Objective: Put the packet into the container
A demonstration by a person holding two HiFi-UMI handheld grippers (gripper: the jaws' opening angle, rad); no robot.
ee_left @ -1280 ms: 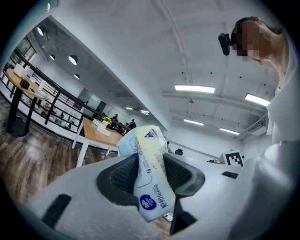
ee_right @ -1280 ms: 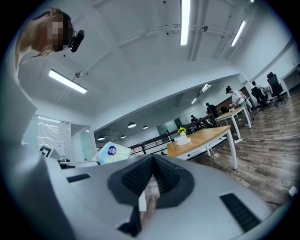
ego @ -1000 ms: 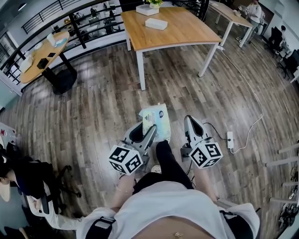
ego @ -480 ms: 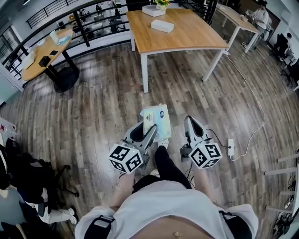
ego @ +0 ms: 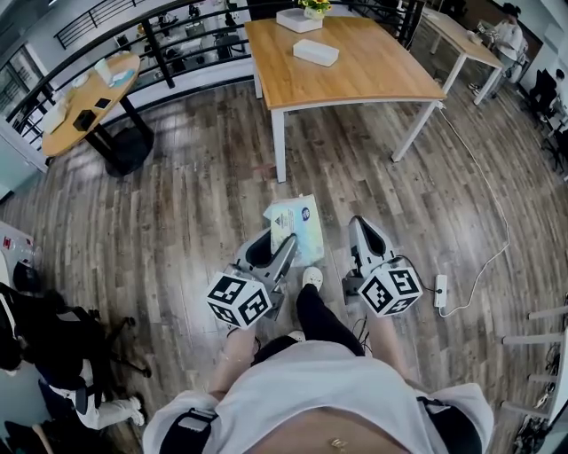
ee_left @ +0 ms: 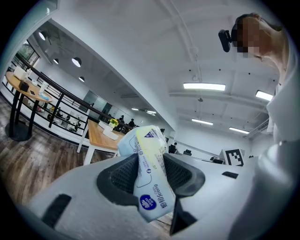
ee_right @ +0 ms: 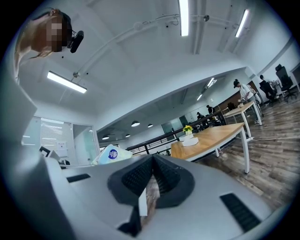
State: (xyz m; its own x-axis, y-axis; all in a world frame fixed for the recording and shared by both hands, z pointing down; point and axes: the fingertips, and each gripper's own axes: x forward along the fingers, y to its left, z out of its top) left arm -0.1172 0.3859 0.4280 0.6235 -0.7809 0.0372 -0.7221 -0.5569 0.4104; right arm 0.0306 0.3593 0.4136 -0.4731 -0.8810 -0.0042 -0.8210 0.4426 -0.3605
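My left gripper (ego: 282, 246) is shut on a pale blue and yellow packet (ego: 295, 227), which stands up between its jaws at waist height over the floor. In the left gripper view the packet (ee_left: 149, 173) fills the gap between the dark pads. The right gripper (ego: 364, 229) hangs beside it, shut, with nothing between its jaws; in its own view the right gripper (ee_right: 152, 161) shows its pads meeting. Ahead stands a wooden table (ego: 373, 75) with a white flat container (ego: 316, 51) on it. That container (ee_right: 190, 140) also shows in the right gripper view.
A second white box with a plant (ego: 300, 16) sits at the table's far edge. A round table (ego: 84, 106) and a black railing (ego: 169, 40) are at the left. A power strip (ego: 440, 290) with a white cable lies on the floor at right. A seated person (ego: 53, 355) is at lower left.
The wooden table has come a little closer and the floor has slid back under me. Both grippers keep their pose, and the packet stays in the left one.
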